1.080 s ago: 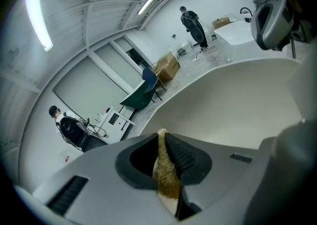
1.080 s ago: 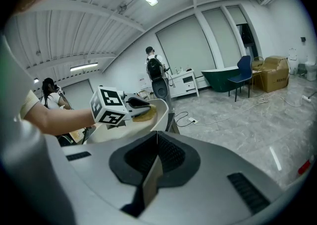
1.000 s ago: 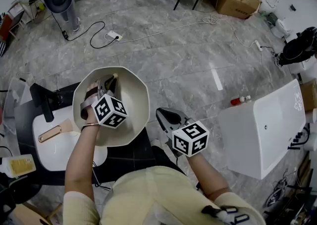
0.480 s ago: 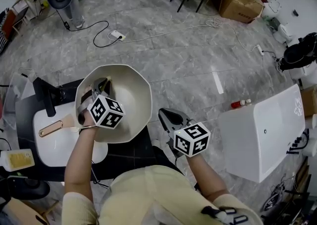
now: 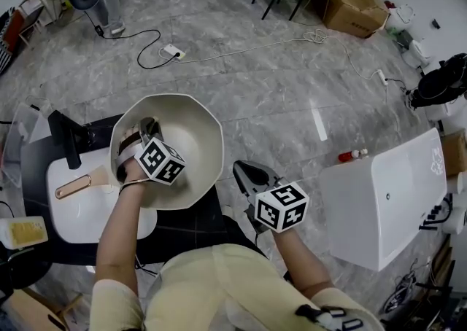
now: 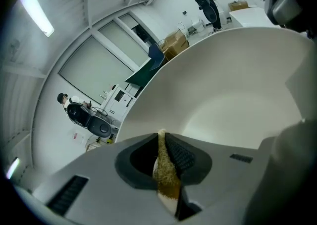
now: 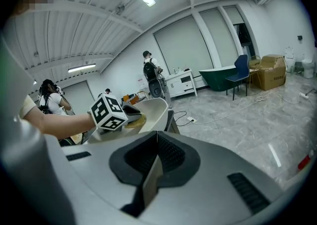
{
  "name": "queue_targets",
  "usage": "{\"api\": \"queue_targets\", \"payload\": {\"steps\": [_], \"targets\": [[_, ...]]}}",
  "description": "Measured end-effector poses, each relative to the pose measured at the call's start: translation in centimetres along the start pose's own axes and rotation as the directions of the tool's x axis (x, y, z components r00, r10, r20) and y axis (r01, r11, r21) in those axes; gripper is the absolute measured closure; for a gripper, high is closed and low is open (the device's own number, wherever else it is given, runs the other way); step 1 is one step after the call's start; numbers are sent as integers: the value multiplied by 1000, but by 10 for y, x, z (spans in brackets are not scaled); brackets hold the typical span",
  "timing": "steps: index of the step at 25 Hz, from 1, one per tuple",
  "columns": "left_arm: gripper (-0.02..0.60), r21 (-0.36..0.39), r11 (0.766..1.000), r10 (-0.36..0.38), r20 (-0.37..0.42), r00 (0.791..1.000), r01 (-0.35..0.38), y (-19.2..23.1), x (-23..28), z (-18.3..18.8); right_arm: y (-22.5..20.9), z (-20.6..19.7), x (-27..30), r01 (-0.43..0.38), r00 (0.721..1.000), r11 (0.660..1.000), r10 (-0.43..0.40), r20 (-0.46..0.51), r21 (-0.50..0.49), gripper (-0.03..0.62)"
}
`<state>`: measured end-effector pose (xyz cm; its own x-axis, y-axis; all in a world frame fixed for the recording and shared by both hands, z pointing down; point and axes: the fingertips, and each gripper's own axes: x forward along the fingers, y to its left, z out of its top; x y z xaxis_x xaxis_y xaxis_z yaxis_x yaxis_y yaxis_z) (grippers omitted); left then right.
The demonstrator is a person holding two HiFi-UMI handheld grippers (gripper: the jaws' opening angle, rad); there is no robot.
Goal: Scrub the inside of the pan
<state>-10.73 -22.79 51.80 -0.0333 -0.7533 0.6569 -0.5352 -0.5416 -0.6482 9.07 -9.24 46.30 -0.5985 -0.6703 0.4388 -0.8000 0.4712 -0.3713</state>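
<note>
While we look down from the head view, our left gripper [image 5: 149, 131] sits inside the cream, faceted pan [image 5: 195, 127], close to its left wall. The pan stands over a dark surface [image 5: 182, 227], just beside a white sink [image 5: 66, 216]. Our right gripper [image 5: 245, 170] hangs apart from the pan, to its right, above the grey marble floor [image 5: 255, 82].

From the left gripper view, we see the fingers pinching a thin yellow-brown scouring pad [image 6: 166, 177]. Its tip is aimed at the pan's pale inner wall, which fills most of the view.

From the right gripper view, we see that gripper's fingers pressed together with nothing between them. Beyond them the pan rises over the surface, with the left gripper at its rim.
</note>
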Motion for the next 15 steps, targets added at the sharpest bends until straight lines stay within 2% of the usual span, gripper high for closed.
{"api": "queue_targets", "payload": {"steps": [4, 6, 12, 15], "targets": [[532, -151, 984, -94, 39, 995, 99, -12, 8, 8, -2, -1, -1, 3, 1000, 1000, -3, 1, 5, 579], [532, -196, 972, -115, 66, 991, 126, -14, 9, 15, -3, -2, -2, 6, 1000, 1000, -6, -1, 8, 579], [532, -217, 955, -176, 128, 976, 201, -29, 9, 36, -6, -3, -1, 9, 1000, 1000, -9, -4, 16, 579], [532, -195, 950, -214, 159, 964, 244, -39, 4, 46, -6, -4, 0, 7, 1000, 1000, -7, -6, 19, 579]]}}
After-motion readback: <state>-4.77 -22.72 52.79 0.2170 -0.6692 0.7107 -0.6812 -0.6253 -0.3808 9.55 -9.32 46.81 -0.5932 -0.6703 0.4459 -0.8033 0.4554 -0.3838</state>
